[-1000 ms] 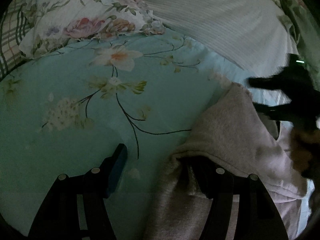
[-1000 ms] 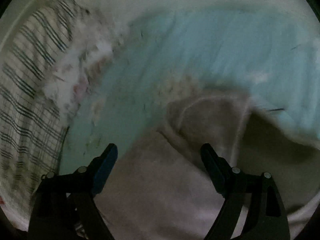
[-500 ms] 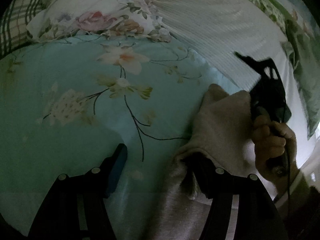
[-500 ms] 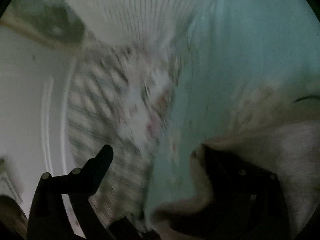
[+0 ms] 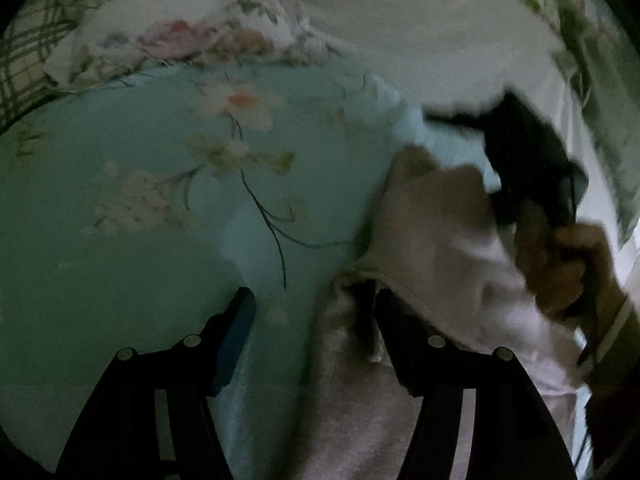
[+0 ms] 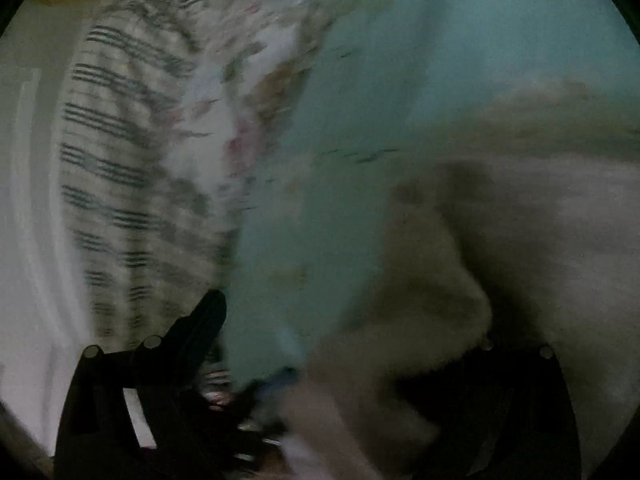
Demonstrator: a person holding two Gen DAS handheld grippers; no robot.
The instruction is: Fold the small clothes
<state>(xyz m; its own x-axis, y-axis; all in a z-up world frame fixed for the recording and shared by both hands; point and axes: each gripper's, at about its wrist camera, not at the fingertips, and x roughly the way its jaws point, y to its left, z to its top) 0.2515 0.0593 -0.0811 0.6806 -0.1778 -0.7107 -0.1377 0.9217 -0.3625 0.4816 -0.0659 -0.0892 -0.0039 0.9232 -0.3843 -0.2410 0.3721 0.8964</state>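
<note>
Two grippers at one garment on the bed

Left gripper (image 5: 316,320): jaws stand well apart. Its right finger is tucked into a fold at the edge of the beige fleece garment (image 5: 432,232); its left finger, with a blue pad (image 5: 236,340), sits over bare sheet. Whether the pads press the cloth cannot be told; no closed grip is visible.

Right gripper (image 5: 524,156): seen from the left wrist view, blurred, at the far right edge of the garment, held by a hand (image 5: 568,268). Its jaws have just been opening and stand wide. In its own view one finger is hidden behind the cloth, the other is clear of it.

Garment lies bunched on the turquoise floral sheet (image 5: 140,240), towards the right side. Floral pillow (image 5: 192,32) and white ribbed blanket (image 5: 420,32) lie beyond.
</note>
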